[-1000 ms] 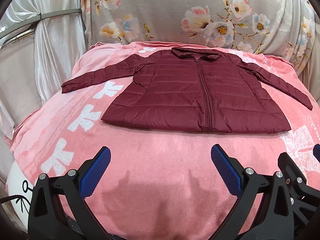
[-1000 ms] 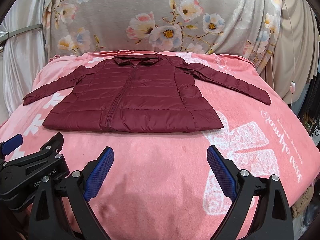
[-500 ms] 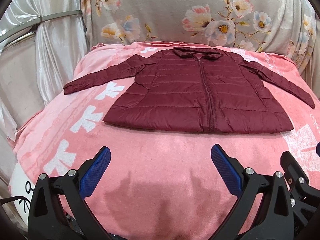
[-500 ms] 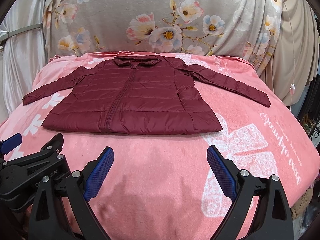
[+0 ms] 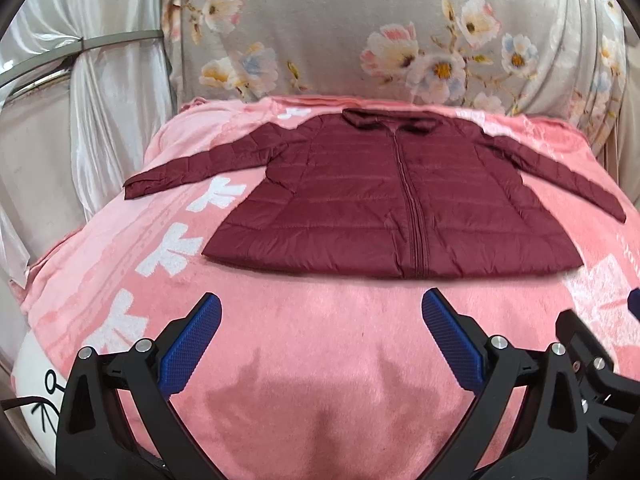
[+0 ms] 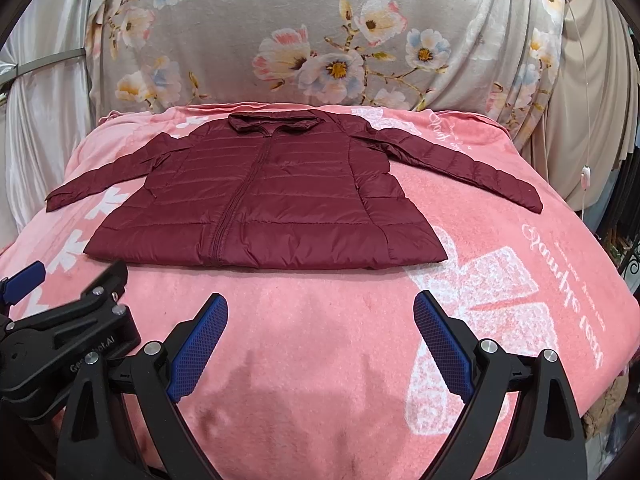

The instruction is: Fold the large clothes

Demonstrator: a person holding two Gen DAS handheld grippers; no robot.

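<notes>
While hanging low over the near stretch of the pink blanket (image 5: 320, 380), holding the left gripper (image 5: 322, 298) with its blue pads (image 5: 192, 344) spread wide and pinching nothing, short of the garment ahead. Carrying the right gripper (image 6: 321, 299) just beside it, likewise gaping and empty, probably so that both can close on cloth at once. Facing a maroon quilted jacket (image 5: 400, 200) that is lying flat and front-up in the middle of the blanket, zip (image 5: 414, 216) closed and running toward the viewer, collar (image 5: 384, 120) at the far side near the floral drape (image 5: 360, 40), hem (image 5: 360, 266) nearest the grippers. Noting both sleeves stretched out to the sides: the left sleeve (image 5: 200, 168) reaching toward the blanket's left edge, the right sleeve (image 6: 460, 164) angling toward its right edge. Reading this layout as deliberate, since a smoothed, spread garment is giving clear edges to pinch and straight lines to fold along. Judging the fold as not yet begun, with no layer turned over. Expecting each gripper to be needing a sleeve or a hem corner on its own side next. Watching for slippery, puffy fabric sliding out of a shallow pinch or springing back open.
</notes>
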